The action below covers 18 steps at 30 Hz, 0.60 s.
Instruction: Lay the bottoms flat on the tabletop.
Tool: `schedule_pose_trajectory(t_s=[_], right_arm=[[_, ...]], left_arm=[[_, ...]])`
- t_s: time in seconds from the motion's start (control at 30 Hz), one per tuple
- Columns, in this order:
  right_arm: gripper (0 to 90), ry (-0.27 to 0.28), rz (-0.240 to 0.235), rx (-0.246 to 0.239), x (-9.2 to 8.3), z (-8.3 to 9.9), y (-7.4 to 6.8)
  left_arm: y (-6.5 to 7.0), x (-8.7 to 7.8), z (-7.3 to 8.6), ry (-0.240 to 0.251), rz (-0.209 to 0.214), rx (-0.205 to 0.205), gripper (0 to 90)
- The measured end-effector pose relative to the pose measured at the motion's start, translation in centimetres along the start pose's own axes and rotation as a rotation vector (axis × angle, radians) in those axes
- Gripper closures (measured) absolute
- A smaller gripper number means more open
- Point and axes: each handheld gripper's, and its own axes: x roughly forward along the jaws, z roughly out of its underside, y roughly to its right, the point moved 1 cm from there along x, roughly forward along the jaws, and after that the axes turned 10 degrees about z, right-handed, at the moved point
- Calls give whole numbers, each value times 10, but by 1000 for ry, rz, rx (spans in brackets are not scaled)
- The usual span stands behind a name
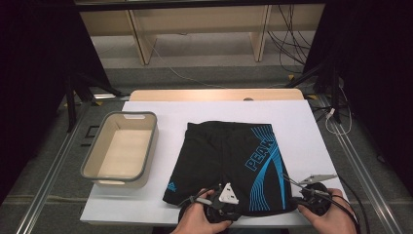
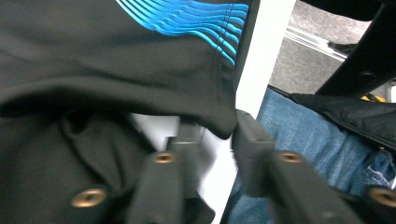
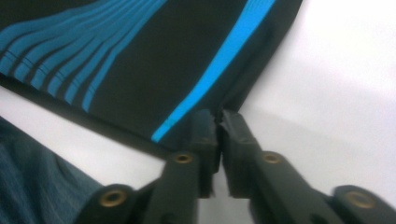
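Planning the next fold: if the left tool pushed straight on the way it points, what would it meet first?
Probably the shorts: their hem edge already hangs between the left tool's parted jaws, though depth is unclear.

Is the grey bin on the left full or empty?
Empty. The grey bin shows only its bare pale floor; the black shorts lie spread on the table beside it.

Both hand-held grippers are black: the left gripper (image 1: 220, 201) is topped by a grey three-cornered plate, the right gripper (image 1: 296, 197) trails black cable. Brass-coloured screws stud the blocky jaws. The person wears blue jeans (image 2: 299, 140).
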Motion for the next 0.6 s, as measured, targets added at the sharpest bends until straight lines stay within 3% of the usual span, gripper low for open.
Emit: schedule_pose_trajectory(t_s=[0.13,0.23,0.3,0.4,0.47,0.6], right_arm=[[656,127,1,-12,-4,-8,3],[560,261,-32,-64,-1,-20,-1],[474,330,-83,-80,5,-32,-7],[375,411,-125,-109,21,-52,-21],[338,453,-149,-89,32,-60,-28],[310,519,-149,-94,45,-61,-40]], left_arm=[[2,-19,5,45,-56,39,419],[-1,-32,11,80,-86,51,290],[-8,-40,16,109,-105,37,201],[-22,-52,26,152,-137,21,155],[-31,-59,33,190,-147,7,124],[-48,-71,52,240,-187,-25,66]])
